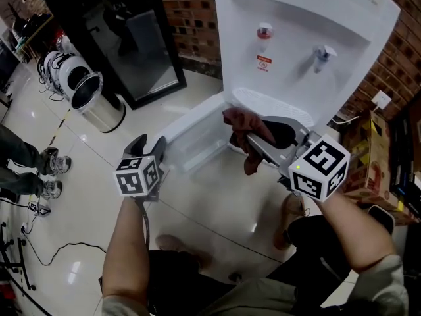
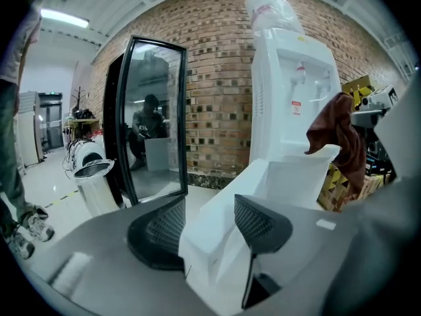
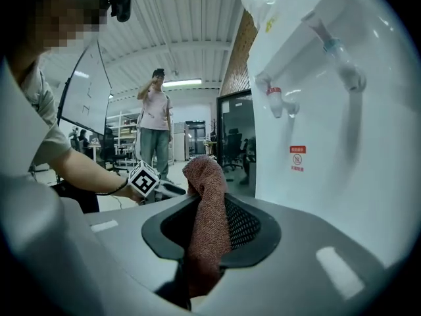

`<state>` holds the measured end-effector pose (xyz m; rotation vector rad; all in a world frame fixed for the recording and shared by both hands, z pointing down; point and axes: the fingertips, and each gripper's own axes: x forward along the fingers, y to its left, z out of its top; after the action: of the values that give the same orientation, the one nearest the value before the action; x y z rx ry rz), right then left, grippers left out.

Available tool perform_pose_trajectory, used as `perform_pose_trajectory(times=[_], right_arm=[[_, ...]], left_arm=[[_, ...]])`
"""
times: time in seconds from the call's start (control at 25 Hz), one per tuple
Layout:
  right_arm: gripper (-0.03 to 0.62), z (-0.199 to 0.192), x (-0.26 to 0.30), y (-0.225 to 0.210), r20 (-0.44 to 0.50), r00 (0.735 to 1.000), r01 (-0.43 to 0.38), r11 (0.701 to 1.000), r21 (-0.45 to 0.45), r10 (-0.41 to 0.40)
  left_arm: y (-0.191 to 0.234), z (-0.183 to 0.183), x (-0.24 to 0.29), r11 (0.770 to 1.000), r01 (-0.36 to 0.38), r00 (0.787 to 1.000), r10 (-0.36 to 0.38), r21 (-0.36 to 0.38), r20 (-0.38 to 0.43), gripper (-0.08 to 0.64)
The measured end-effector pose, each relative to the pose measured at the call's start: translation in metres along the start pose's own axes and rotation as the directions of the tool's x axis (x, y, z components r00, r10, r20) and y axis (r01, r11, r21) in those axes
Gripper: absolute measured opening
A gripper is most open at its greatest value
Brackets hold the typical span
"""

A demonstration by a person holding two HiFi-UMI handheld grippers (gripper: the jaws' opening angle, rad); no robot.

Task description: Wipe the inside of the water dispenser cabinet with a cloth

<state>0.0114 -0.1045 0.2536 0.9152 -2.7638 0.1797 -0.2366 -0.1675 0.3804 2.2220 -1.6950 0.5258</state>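
The right gripper (image 1: 252, 139) pinches the reddish cloth (image 1: 242, 125) before the water dispenser (image 1: 299, 18); the left gripper (image 1: 148, 145), jaws apart, straddles its open door (image 1: 197, 133).

left gripper (image 2: 200, 226) / right gripper (image 3: 210, 219): grey, black ribbed pads (image 2: 163, 228) | marker cubes (image 1: 137, 175): black-white squares | sleeves (image 1: 388, 276): short, pale

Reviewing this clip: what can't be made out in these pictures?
- Inside of the cabinet: head view, behind the reddish-brown cloth and right gripper; left gripper view, behind the open white cabinet door.
- Print on the red-and-white warning label: too small in every view.
- Cloth's lower end: right gripper view, hidden by the gripper's body.
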Motion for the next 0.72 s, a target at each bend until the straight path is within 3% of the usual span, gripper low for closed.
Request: perform_pose_trajectory(times=[0.24, 0.52, 0.72], right_arm=[[0.109, 0.003, 0.000, 0.003, 0.011, 1.000, 0.000, 1.000, -0.015, 0.000], [0.109, 0.009, -0.007, 0.016, 0.057, 0.998, 0.007, 1.000, -0.009, -0.006], [0.109, 0.002, -0.020, 0.022, 0.081, 0.997, 0.010, 1.000, 0.016, -0.011]], left_arm=[[-0.015, -0.004, -0.007, 0.999, 0.036, 0.999, -0.036, -0.004, -0.014, 0.213], [-0.065, -0.016, -0.028, 0.985, 0.171, 0.984, -0.171, 0.002, -0.059, 0.212], [-0.118, -0.022, -0.039, 0.965, 0.258, 0.966, -0.259, -0.040, -0.026, 0.212]])
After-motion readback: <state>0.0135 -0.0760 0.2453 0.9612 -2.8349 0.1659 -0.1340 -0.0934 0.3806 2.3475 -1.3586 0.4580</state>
